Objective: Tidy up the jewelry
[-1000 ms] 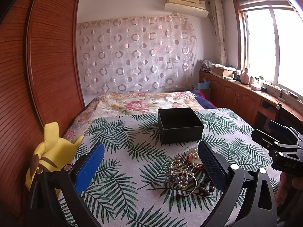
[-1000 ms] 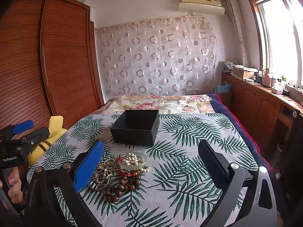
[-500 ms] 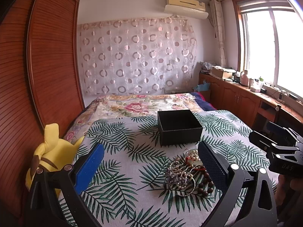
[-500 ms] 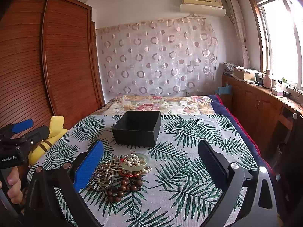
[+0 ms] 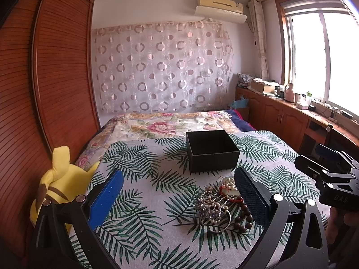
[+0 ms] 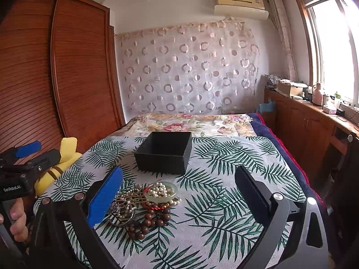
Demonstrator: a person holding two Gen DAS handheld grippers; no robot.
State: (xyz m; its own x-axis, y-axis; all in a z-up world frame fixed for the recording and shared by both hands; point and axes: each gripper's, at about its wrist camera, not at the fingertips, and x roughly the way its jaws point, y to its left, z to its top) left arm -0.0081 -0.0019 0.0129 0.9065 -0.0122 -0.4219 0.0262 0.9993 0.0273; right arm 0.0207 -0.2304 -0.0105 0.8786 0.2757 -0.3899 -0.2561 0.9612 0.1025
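A pile of jewelry point(image 5: 218, 208) lies on the palm-leaf bed cover: pearl strands, a silvery beaded piece, a red cord and dark wooden beads point(image 6: 148, 223). A pale jade bangle point(image 6: 161, 192) rests on top with pearls inside. An open black box point(image 5: 212, 151) stands just behind the pile, also in the right wrist view point(image 6: 165, 152). My left gripper point(image 5: 178, 190) is open and empty, above the bed left of the pile. My right gripper point(image 6: 178, 190) is open and empty, right of the pile.
A yellow plush toy point(image 5: 59, 186) lies at the bed's left edge by the wooden wardrobe point(image 5: 33, 89). A floral quilt point(image 5: 161, 125) covers the far bed. A wooden counter point(image 5: 291, 116) with clutter runs under the window on the right.
Both grippers have tilted up slightly, so the box and the pile sit a little lower in both views. Nothing was grasped or moved.
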